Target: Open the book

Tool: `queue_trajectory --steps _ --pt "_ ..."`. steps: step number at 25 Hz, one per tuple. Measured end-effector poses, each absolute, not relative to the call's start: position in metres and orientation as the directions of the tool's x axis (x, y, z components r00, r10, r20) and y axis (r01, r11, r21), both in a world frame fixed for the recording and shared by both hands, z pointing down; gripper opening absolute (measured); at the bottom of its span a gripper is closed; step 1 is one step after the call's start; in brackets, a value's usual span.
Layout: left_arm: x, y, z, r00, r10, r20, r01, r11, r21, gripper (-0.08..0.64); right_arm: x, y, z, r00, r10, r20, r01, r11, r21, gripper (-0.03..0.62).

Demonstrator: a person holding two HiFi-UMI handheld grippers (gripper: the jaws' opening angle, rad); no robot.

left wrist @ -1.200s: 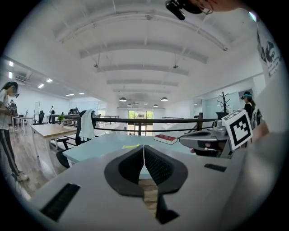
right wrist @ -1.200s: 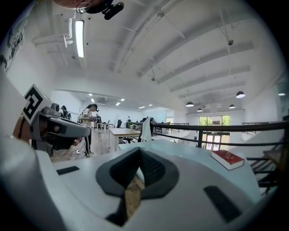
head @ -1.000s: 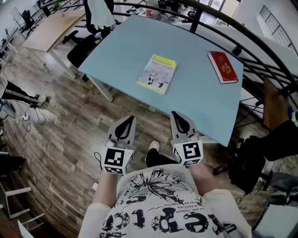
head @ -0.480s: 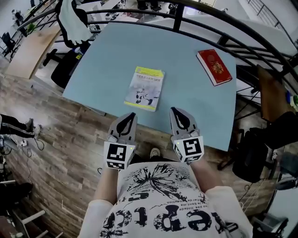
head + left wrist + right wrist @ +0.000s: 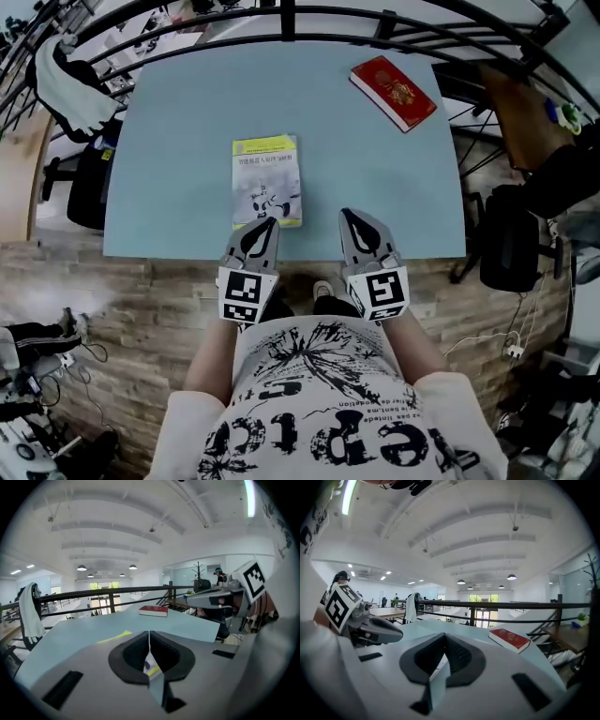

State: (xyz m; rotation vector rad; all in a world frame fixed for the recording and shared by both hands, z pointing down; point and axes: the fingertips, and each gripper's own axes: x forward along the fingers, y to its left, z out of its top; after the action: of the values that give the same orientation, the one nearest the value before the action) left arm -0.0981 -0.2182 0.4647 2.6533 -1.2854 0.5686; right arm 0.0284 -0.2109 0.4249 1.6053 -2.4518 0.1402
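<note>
Wood-plank floor (image 5: 141, 309) below, dark metal railing (image 5: 287, 21) curving round the far side. The pale blue table (image 5: 187, 141) fills most of the head view and carries only two things. A white garment (image 5: 70, 89) hangs off to the table's far left, and the person's printed shirt (image 5: 319, 412) fills the bottom of the frame. The book (image 5: 266, 181) lies flat and closed near the table's near edge, a little left of centre. It has a white cover with a yellow band along its far end. A red book (image 5: 394, 92) lies closed at the far right corner, well apart from it. Left gripper (image 5: 266, 222) is clenched with nothing clamped between the jaws – its own view shows them meeting in a thin seam. Its tip sits over the book's near right corner, and I cannot tell whether it touches the cover. Right gripper (image 5: 348, 215) is likewise clenched and empty, with its tip over bare table at the near edge. It is just to the right of the book and apart from it. Both grippers point away from the person, roughly parallel – marker cubes toward the body.
</note>
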Motion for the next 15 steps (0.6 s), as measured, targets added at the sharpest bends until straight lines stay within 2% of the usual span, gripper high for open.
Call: queue_trajectory --steps 4,9,12,15 --pt "-0.094 -0.224 0.512 0.628 -0.587 0.511 -0.672 -0.740 -0.024 0.021 0.027 -0.210 0.442 -0.288 -0.918 0.273 -0.953 0.302 0.013 0.011" --pt "-0.092 -0.225 0.571 0.638 -0.447 0.627 -0.561 -0.828 -0.018 0.025 0.019 -0.208 0.462 -0.220 -0.923 0.316 -0.973 0.229 -0.007 0.011" --pt "-0.088 -0.225 0.601 0.623 -0.386 0.680 -0.503 -0.864 -0.029 0.089 0.014 -0.204 0.472 -0.197 -0.922 0.334 -0.979 0.201 -0.022 0.011" --pt "-0.083 -0.227 0.623 0.595 -0.354 0.722 -0.440 -0.895 -0.076 0.123 0.012 -0.200 0.481 -0.180 -0.921 0.347 -0.983 0.182 -0.028 0.011"
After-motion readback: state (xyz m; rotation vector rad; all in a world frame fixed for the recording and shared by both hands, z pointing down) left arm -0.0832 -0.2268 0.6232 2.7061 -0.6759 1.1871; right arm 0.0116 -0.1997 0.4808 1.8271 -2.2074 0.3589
